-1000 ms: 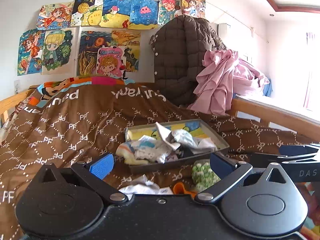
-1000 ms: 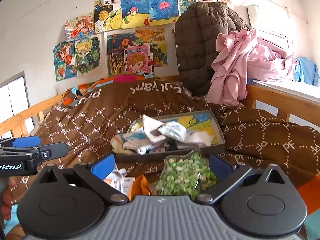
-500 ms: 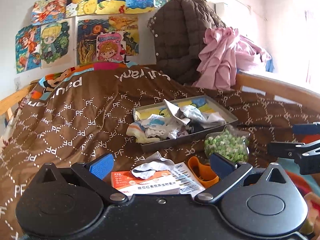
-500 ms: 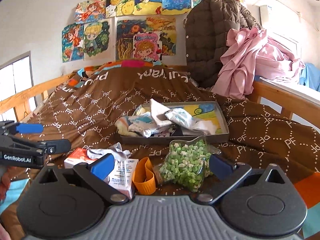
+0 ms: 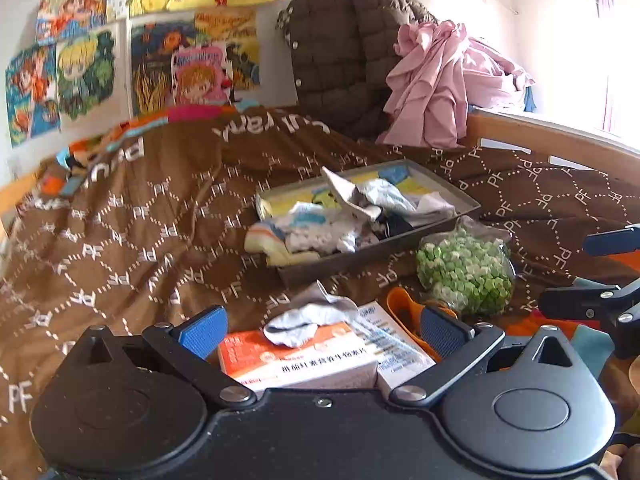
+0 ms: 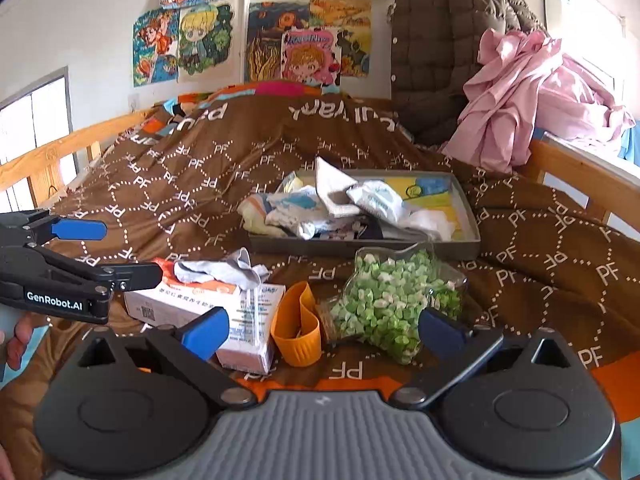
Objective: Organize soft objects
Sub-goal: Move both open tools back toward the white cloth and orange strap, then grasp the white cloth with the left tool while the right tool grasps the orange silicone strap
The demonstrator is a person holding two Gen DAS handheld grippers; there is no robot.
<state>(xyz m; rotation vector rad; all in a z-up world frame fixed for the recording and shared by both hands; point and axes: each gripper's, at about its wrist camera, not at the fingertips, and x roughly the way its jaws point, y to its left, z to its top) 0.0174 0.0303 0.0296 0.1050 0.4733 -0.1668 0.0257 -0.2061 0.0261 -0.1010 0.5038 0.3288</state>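
Gray sock atop box, between spread left claw fingers.

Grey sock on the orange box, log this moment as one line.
left hand-held gripper: open, behind grey sock | right hand-held gripper: open, empty | sock: on orange box | tray: holds soft items

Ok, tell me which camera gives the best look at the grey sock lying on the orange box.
The right wrist view: the grey sock lies in full sight on the orange box, clear of the fingers. In the left wrist view the sock sits low between the open left gripper fingers, near the black body.
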